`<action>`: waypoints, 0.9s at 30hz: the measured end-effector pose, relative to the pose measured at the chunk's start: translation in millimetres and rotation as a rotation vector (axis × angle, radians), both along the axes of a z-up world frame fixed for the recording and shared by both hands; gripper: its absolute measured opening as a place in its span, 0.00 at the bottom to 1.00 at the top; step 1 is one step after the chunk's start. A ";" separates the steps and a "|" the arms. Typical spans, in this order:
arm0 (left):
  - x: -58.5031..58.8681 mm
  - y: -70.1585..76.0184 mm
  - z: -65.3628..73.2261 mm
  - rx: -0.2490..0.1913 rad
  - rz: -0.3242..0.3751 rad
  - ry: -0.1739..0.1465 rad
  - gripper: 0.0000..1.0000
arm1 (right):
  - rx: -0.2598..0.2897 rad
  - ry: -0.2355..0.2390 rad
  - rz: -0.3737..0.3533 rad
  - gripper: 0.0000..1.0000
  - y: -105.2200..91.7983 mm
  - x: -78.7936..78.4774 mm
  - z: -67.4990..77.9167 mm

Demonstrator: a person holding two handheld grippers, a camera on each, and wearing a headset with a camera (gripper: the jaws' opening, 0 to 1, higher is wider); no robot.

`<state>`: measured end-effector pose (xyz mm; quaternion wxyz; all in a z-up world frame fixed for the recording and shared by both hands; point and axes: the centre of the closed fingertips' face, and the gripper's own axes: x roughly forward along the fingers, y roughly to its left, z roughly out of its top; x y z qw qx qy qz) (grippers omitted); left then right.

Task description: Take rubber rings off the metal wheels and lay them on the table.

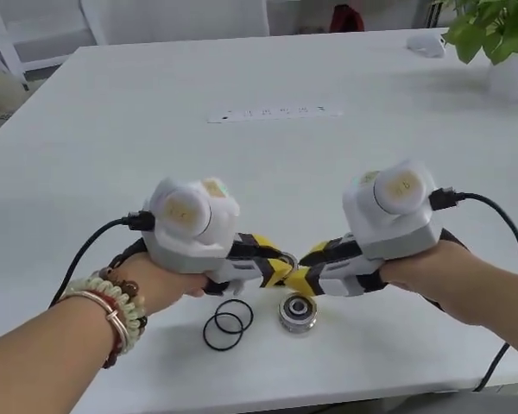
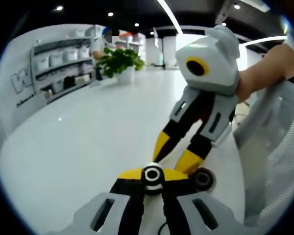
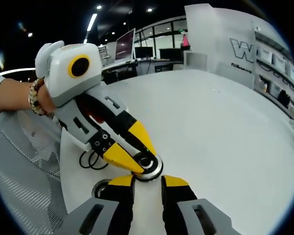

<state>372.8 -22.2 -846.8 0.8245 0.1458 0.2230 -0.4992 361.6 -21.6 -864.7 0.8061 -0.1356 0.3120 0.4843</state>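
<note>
Head view. Both forearms reach in from the near edge of the white tabletop [image 1: 285, 155] and angle toward each other. The left hand [image 1: 168, 289], beaded bracelets [image 1: 112, 310] on its wrist, is wrapped round the left gripper [image 1: 278, 267], which points right. The right hand [image 1: 414, 274] grasps the right gripper [image 1: 309, 269], which points left. The yellow-and-black tips meet nose to nose just above the surface. Below them lie two rubber rings [image 1: 227, 323], overlapping and flat on the tabletop. A second wheel [image 1: 298, 312] rests just to their right, apart from them. A potted plant [image 1: 492, 30] stands at the far right corner.

Left gripper view. The jaws are closed on a small metal wheel [image 2: 153, 177], one yellow tip on each side of it, the wheel face toward the camera. The right gripper slants down from the upper right with its two tips parted, their ends just above the held wheel. Whether they touch it cannot be told. The second wheel lies on the tabletop just right of the clamped one.

Right gripper view. The jaws stand apart, white surface showing between them. The left gripper comes in from the upper left, wrist bent down, pinching the metal wheel just beyond the parted tips. The rubber rings lie beneath the left gripper's body. The second wheel sits at the lower left.
</note>
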 end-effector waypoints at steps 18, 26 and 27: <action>1.2 1.0 0.4 -0.030 0.018 0.006 0.13 | -0.076 -0.067 0.078 0.00 -0.4 -1.3 -2.7; 1.4 0.9 0.5 -0.027 0.004 -0.009 0.13 | -0.006 -0.016 0.013 0.17 2.3 0.2 2.2; 1.7 0.9 0.5 -0.028 0.006 -0.009 0.13 | -0.018 -0.007 0.018 0.17 0.1 -0.8 2.0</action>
